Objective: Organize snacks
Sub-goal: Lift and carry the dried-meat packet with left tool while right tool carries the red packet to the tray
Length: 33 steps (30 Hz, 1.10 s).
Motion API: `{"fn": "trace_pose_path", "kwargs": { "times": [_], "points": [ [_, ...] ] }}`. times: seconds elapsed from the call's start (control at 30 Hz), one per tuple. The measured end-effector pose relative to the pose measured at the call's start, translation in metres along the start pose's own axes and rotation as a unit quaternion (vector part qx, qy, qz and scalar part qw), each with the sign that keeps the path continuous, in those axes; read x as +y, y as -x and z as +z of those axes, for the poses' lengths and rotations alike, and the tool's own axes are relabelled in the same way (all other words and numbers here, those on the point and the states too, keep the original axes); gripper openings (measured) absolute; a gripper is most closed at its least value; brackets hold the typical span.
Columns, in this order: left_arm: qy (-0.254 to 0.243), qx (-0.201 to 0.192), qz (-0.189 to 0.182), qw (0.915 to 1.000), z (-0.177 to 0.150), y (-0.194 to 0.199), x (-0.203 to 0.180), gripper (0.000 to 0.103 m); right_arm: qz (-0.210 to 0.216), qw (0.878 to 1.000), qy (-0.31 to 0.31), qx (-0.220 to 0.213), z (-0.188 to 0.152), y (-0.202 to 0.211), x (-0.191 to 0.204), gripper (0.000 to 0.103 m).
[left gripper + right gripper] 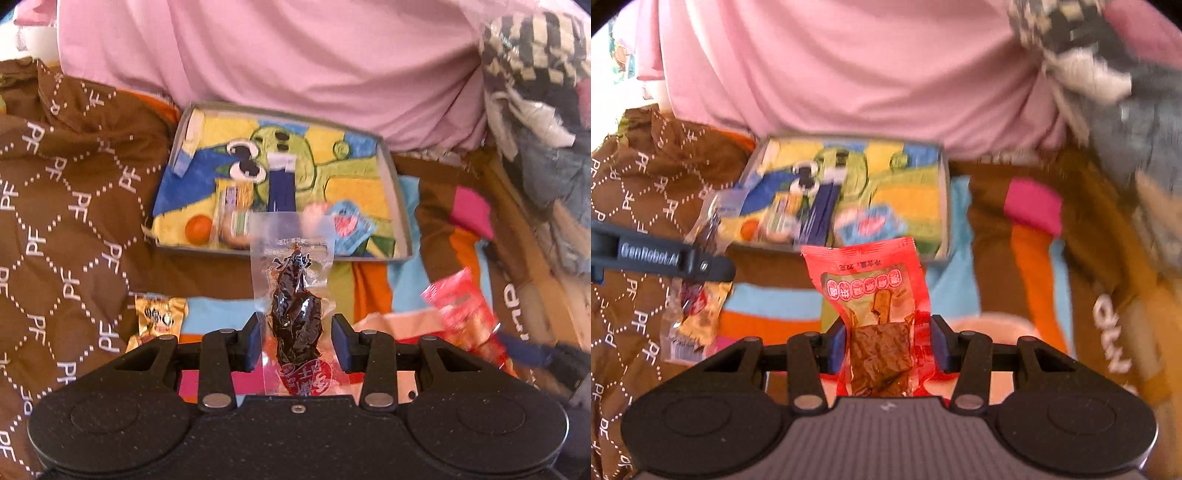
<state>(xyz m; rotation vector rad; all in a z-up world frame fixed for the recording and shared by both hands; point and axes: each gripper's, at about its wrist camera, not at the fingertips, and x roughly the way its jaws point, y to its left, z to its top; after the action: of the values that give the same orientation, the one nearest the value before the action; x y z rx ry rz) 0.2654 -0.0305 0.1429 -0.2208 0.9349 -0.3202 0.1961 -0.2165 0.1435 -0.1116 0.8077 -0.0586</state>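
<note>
Okay, left gripper: fingers apart, a clear packet with a dark dried snack standing upright between the pads. Small gaps show on both sides, so cannot tell whether the pads are pinching it. Right gripper: same story, a red packet with a brown block sits between its pads, edges crumpled against them; a firm grip is likely, but cannot confirm.

Further out, both grippers face the shallow grey tray with a cartoon-print bottom. It lies on a colourful striped blanket, up against a pink cloth. In the tray: an orange ball-like sweet, a yellow-green wrapper, a blue-and-red packet, all by its near edge.

Step, as a judgement: transport, both packets being carried toward the tray, neither over it yet. Next move calls for reaching forward past the near rim, then opening each gripper over free tray floor, far half looks free.

View differences: the left wrist view alone shows a gold-wrapped candy on the blanket, near-left, not yet collected, and the red packet blurred at right. The right wrist view alone shows the left gripper's finger from the side, lettered, with the clear packet hanging through it. Right view is motion-blurred; tray contents read better from the left.
</note>
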Motion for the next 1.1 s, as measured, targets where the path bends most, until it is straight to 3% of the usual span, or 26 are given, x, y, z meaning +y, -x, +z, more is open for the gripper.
{"fn": "trace_pose_path", "kwargs": {
  "times": [0.33, 0.63, 0.93, 1.1],
  "points": [
    [0.002, -0.003, -0.025, 0.9997, 0.001, 0.013, 0.003, 0.041, -0.014, 0.999, 0.043, -0.023, 0.033, 0.034, -0.007, 0.05],
    [-0.012, -0.006, -0.021, 0.9997, 0.013, 0.035, 0.005, 0.041, -0.008, 0.997, 0.05, -0.052, 0.049, 0.064, -0.011, 0.05],
    [-0.026, -0.048, -0.021, 0.9983, 0.044, 0.071, -0.02, 0.041, -0.009, 0.987, 0.129, -0.096, 0.092, 0.111, -0.046, 0.05],
    [-0.022, -0.057, -0.025, 0.9978, 0.047, 0.07, -0.016, 0.041, -0.012, 0.985, 0.13, -0.111, 0.105, 0.098, -0.047, 0.051]
  ]
}}
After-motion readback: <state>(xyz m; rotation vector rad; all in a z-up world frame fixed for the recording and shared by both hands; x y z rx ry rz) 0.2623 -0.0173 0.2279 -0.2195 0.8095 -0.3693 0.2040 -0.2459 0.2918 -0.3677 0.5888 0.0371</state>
